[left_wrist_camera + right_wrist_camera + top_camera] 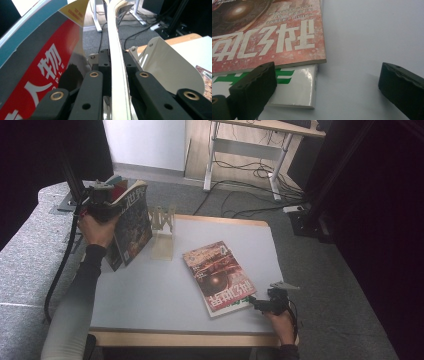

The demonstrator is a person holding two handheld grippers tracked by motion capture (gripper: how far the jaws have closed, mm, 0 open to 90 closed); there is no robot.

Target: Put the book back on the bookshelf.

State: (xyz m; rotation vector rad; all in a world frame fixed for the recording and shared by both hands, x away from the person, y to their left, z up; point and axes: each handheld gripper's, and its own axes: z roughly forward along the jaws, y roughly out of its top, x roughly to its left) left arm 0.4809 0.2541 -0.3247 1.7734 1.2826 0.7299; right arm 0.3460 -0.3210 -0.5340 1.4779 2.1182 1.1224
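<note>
Tongs first: our left tongs (102, 200) pinch a magazine (131, 222) upright by its edge, held above the far left of the surface (150, 295), just beside the cream rack (162, 232). Our right tongs (260, 304) are spread, low at the near right corner of the red magazine (217, 275), which lies flat on a white one.

We judge the step is standing the held magazine in the rack; it should go well if we keep it vertical and lower it squarely between the dividers.

From the left gripper view we see the pages squeezed between the jaws and the rack's curved wall (170, 65) close behind. From the right gripper view comes the white magazine (297, 90) underneath.
</note>
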